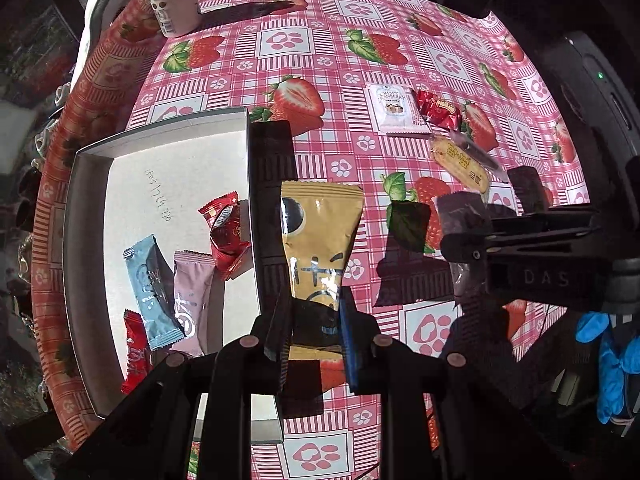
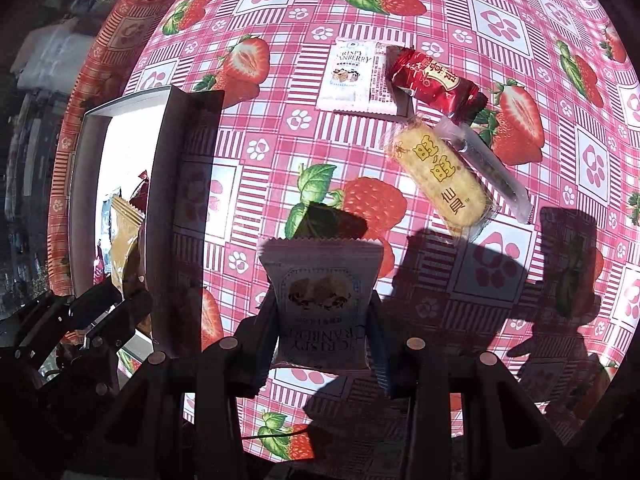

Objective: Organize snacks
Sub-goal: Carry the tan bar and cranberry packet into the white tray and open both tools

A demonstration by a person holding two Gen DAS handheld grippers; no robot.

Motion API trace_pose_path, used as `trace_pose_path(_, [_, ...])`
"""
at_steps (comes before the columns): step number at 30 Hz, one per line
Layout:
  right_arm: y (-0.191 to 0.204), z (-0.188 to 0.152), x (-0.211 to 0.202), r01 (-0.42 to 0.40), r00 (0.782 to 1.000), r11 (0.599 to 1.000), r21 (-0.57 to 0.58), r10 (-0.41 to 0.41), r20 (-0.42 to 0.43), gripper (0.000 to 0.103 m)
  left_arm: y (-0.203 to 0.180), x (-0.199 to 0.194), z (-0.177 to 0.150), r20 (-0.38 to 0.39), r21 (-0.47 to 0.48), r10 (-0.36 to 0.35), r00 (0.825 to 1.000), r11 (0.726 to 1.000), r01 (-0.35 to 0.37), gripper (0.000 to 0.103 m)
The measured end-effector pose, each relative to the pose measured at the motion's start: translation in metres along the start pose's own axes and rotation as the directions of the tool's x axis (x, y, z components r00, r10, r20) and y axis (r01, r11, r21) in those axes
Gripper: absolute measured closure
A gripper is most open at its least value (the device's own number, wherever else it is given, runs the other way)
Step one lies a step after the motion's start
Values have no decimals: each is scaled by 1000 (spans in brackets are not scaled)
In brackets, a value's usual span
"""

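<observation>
left fingers (image 1: 308,334) clamp tan packet (image 1: 320,240), lower end hidden | right fingers (image 2: 320,344) clamp white cranberry packet (image 2: 320,300) | box (image 1: 76,216) edge cut off

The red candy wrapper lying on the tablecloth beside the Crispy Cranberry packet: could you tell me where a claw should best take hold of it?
Grip the red candy wrapper across its plump middle, coming straight down from above. It lies flat and diagonal, so turn the claw crosswise to its long axis. Its left end overlaps the Crispy Cranberry packet; its right end nears the clear stick sachet, so the middle looks freest.
</observation>
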State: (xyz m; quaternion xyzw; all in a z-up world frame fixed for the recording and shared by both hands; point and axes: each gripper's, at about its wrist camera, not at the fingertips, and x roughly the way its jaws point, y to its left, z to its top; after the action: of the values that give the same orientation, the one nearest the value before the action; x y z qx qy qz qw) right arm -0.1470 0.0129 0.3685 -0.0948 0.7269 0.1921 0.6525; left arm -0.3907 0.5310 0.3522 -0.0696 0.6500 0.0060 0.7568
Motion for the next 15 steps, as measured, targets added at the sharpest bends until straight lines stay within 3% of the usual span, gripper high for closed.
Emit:
trace_pose_path(11, [89,26,4,-40,999,993,-112,42,13,60,91,-4,-8,7,-174,52,999,984,-50,80])
trace_pose_path(15, [114,20,14,-47,999,988,-150,49,10,60,118,3,-15,-11,-228,67,998,971,-67,80])
